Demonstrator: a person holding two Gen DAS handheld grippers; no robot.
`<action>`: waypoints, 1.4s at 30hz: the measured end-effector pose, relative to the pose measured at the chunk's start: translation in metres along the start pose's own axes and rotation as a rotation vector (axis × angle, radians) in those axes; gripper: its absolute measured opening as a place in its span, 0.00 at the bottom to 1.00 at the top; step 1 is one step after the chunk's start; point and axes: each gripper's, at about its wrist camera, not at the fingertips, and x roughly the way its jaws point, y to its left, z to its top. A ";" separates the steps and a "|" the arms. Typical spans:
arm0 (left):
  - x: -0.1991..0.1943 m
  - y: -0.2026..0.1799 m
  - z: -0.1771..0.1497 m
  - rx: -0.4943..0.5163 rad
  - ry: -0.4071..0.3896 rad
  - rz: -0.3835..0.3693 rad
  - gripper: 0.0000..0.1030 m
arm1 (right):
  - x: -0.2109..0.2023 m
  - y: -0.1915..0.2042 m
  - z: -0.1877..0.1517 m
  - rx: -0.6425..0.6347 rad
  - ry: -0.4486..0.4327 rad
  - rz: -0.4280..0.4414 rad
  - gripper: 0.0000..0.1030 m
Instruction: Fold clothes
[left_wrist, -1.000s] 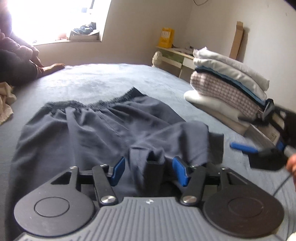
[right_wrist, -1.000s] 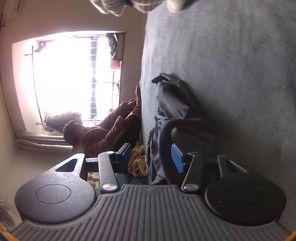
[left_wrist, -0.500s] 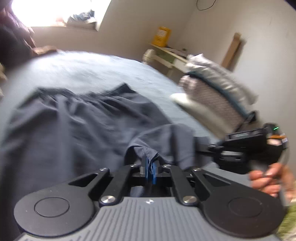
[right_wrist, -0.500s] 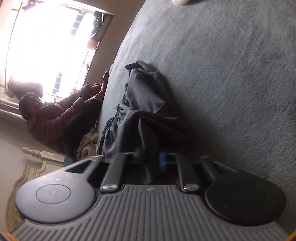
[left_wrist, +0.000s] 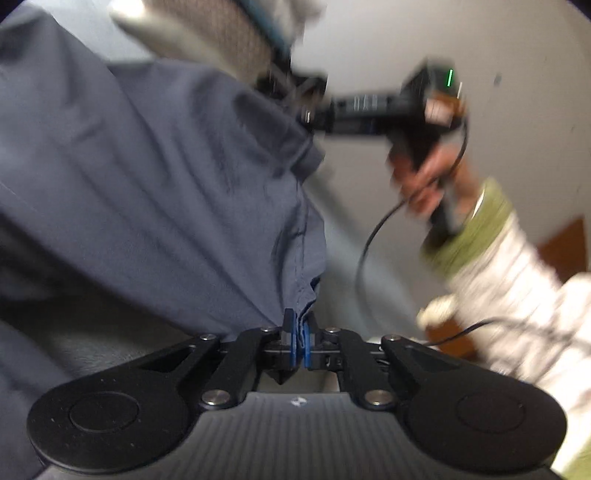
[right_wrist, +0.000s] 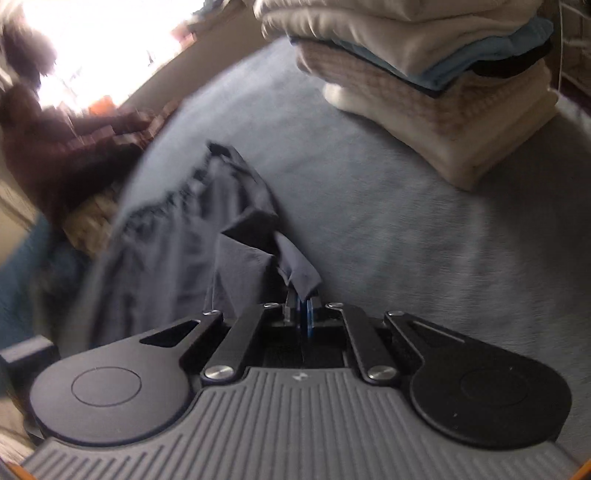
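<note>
The dark grey-blue shorts are lifted at the hem and stretch away from my left gripper, which is shut on a pinch of the hem. In the right wrist view the shorts trail down to the grey bed with the gathered waistband at the far end. My right gripper is shut on another fold of the hem. In the left wrist view the right gripper's body shows at the upper right, held by a hand. Both views are blurred by motion.
A stack of folded clothes lies on the grey bed to the right; it also shows in the left wrist view. A person in dark red sits at the bed's far left by a bright window.
Both grippers went from open around the hem to shut on it. They have since lifted the hem off the bed, and both views have swung sharply.
</note>
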 end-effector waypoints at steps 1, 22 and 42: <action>0.011 0.003 0.000 0.009 0.029 0.024 0.04 | 0.005 -0.004 -0.001 -0.023 0.036 -0.035 0.01; -0.116 0.031 -0.006 -0.189 -0.337 0.290 0.50 | -0.012 -0.018 -0.012 -0.128 -0.255 -0.365 0.14; -0.174 0.110 -0.041 -0.415 -0.643 0.781 0.47 | 0.139 0.026 0.051 -0.069 -0.064 -0.138 0.01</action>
